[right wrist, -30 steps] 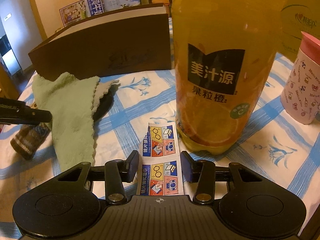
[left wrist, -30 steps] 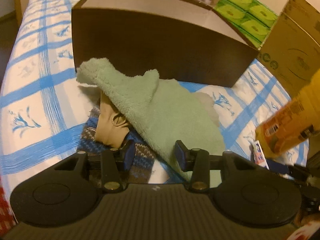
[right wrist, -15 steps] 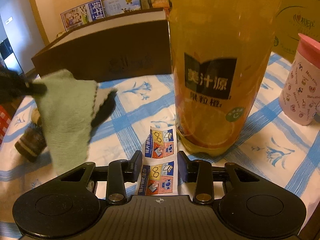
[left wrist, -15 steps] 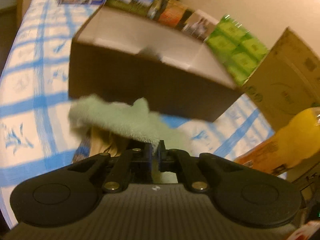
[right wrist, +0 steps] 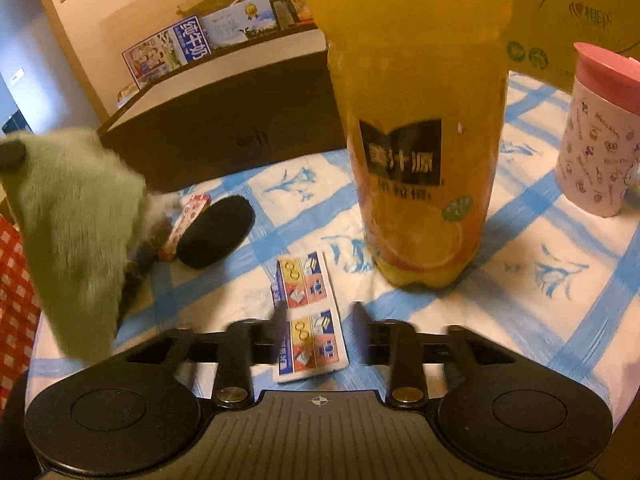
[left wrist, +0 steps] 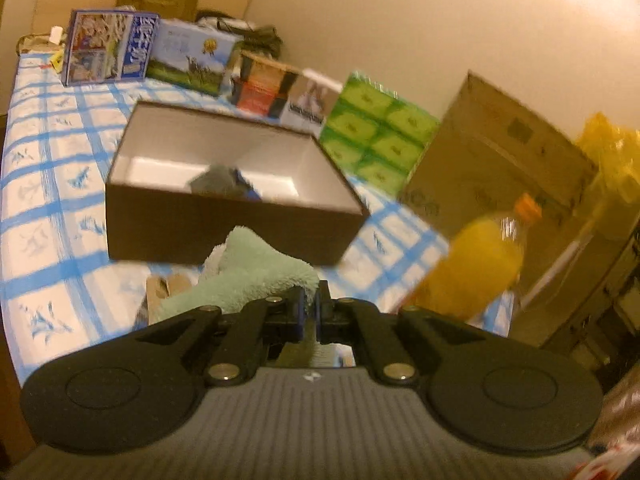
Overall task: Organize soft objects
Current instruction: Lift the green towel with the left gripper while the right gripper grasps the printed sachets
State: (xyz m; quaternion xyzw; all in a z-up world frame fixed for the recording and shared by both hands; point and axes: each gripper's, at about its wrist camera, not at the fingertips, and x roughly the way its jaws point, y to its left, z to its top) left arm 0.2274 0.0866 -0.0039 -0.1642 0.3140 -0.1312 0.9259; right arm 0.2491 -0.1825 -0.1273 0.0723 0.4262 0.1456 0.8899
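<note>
The left gripper (left wrist: 308,312) is seen pressed together on a fold of a mint-green fleece towel (left wrist: 248,276), which is held lifted above the blue-checked bedspread (left wrist: 44,208). The towel is draped forward and to the left of the jaws. Below it, a beige scrap of cloth (left wrist: 168,286) is partly visible on the spread. Straight ahead of this gripper, an open dark brown box (left wrist: 224,220) is set on the bedspread, with a dark soft item (left wrist: 224,182) lying inside. Ahead and to the right, a bottle of orange juice (left wrist: 476,264) is seen, blurred. Beyond the box, a green pack of tissues (left wrist: 376,136) and printed cartons (left wrist: 112,48) are lined along the wall.

The right gripper (right wrist: 320,320) is spread, and its jaws have just been opening. Between them, flat on the spread and not pinched, lies a strip of lens-wipe sachets (right wrist: 308,304). Just ahead, the juice bottle (right wrist: 416,152) is standing upright. To the left, the lifted towel (right wrist: 76,232) is hanging, with a black oval pad (right wrist: 216,230) on the spread beside it. Far right, a pink-lidded cup (right wrist: 600,132) is standing.
</note>
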